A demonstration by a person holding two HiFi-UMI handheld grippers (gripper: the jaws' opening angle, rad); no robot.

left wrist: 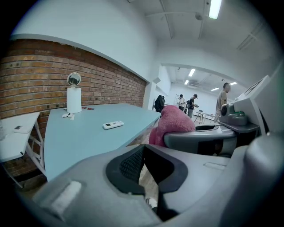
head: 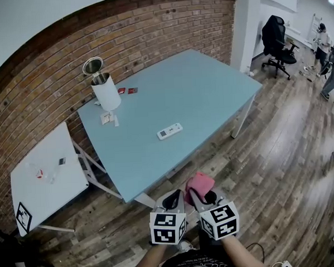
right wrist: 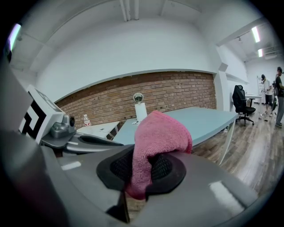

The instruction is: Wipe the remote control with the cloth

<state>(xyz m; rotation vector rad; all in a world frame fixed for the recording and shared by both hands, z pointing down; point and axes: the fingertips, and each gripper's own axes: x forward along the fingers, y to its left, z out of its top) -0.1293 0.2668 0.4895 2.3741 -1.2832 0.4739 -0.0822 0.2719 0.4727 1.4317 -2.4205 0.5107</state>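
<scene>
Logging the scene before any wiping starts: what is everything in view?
table: one, light blue, beside the brick wall
remote control: one, white, mid-table
canister: one, white, lid raised, table corner by the wall
side table: one, white, left of the blue table
office chair: one, black, far right
cloth: one, pink, in the right gripper
left gripper: shut, empty
right gripper: shut on the cloth
</scene>
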